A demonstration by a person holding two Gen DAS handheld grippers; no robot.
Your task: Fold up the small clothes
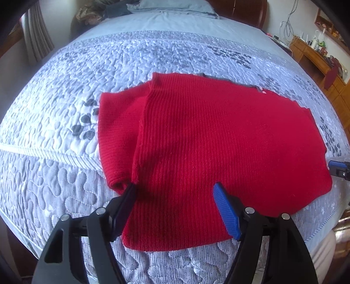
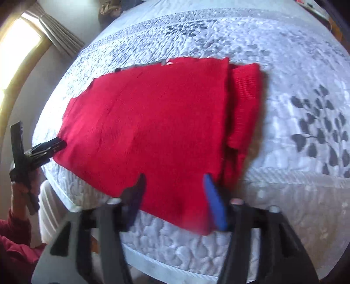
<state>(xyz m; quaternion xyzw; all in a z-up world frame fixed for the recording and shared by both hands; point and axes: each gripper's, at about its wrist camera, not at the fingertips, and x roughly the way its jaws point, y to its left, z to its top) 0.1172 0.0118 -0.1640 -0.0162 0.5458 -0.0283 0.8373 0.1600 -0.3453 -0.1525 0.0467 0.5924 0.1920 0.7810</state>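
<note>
A red ribbed knit garment (image 1: 207, 148) lies flat on the quilted bed, with a sleeve folded in along its left side. My left gripper (image 1: 175, 185) is open, its jaws spread over the garment's near hem, nothing held. In the right wrist view the same garment (image 2: 153, 122) lies with a folded sleeve on its right side. My right gripper (image 2: 174, 177) is open over the near right corner of the garment. The left gripper (image 2: 54, 146) shows at the garment's left corner. The right gripper's blue tip (image 1: 338, 167) shows at the garment's right edge.
The bed has a grey-white quilted cover (image 1: 65, 109) with dark leaf prints. Pillows (image 1: 170, 6) lie at the head. A wooden dresser (image 1: 317, 59) with clutter stands at the right. A curtained window (image 2: 26, 50) is at the left. The bed's near edge (image 2: 175, 271) lies just below the grippers.
</note>
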